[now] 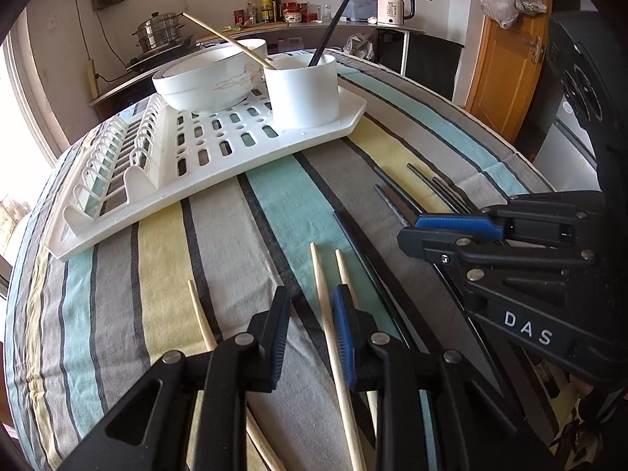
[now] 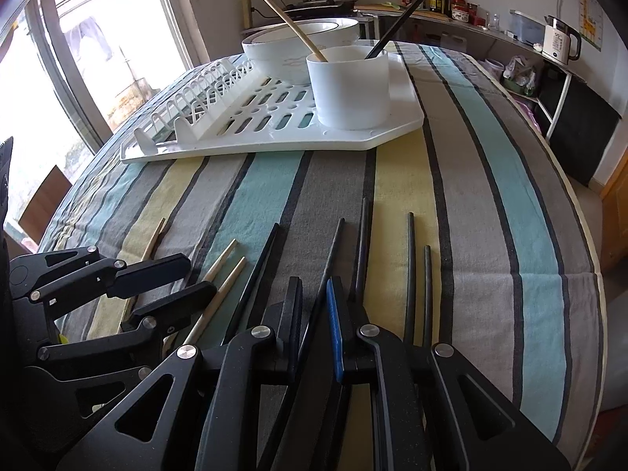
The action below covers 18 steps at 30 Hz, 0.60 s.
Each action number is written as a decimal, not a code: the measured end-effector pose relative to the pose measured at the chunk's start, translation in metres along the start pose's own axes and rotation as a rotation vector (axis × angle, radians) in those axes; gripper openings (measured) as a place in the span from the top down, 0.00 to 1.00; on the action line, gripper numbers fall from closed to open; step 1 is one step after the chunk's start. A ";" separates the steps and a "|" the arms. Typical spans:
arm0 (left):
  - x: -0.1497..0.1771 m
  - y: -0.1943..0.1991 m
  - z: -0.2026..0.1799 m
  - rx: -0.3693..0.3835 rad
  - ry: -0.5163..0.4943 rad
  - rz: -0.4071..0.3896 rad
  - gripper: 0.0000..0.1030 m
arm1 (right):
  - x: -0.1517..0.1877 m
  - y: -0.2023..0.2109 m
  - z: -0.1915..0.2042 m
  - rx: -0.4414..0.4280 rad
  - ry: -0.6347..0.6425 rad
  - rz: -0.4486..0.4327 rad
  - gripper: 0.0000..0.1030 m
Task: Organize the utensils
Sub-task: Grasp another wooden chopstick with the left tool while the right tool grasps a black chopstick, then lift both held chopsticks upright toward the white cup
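Hovering low over the striped tablecloth [image 2: 471, 180], which runs wide and bare between me and the white dish rack [image 1: 219, 157] at the far side, so there's room ahead. Its near edge sits well apart from both my tools. On the rack stand a white bowl [image 1: 208, 82] and, just beside it, a white utensil cup [image 1: 304, 92], a wooden chopstick [image 1: 227, 39] and a black one [image 1: 339, 15] leaning out of it.

My left gripper [image 1: 310, 337] has its fingers apart, a wooden chopstick [image 1: 327, 322] lying on the cloth between them, unclamped. Another wooden one [image 1: 202, 316] lies just outside the left finger.

My right gripper [image 2: 314, 314] is spread too, a black chopstick [image 2: 324, 274] running between the fingers, loose. More black chopsticks [image 2: 410, 271] lie close on the yellow stripe.

Only the right view shows the cloth's right edge [image 2: 588, 259] dropping off and the big window [image 2: 98, 47]; only the left view shows the wooden door [image 1: 506, 51].
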<state>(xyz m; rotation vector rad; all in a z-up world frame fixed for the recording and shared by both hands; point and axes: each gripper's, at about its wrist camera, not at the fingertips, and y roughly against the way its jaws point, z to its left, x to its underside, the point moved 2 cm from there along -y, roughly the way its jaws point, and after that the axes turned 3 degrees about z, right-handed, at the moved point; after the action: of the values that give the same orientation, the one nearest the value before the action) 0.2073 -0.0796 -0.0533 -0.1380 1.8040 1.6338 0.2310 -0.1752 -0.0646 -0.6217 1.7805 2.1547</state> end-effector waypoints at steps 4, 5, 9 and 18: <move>0.000 0.000 0.001 0.005 0.007 -0.002 0.80 | -0.001 -0.001 0.000 0.017 0.000 0.001 0.93; 0.000 0.000 0.001 0.006 0.011 -0.002 0.86 | -0.001 -0.001 0.000 0.018 0.001 0.002 0.93; -0.001 -0.001 0.003 0.018 0.031 0.000 0.93 | -0.001 -0.001 -0.001 -0.002 -0.006 0.002 0.94; -0.009 0.021 0.014 0.065 0.089 -0.058 0.94 | -0.011 0.032 -0.002 -0.052 -0.019 -0.089 0.95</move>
<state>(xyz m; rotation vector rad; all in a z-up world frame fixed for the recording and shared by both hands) 0.2099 -0.0658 -0.0305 -0.2347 1.9000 1.5489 0.2256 -0.1830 -0.0317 -0.6780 1.6599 2.1456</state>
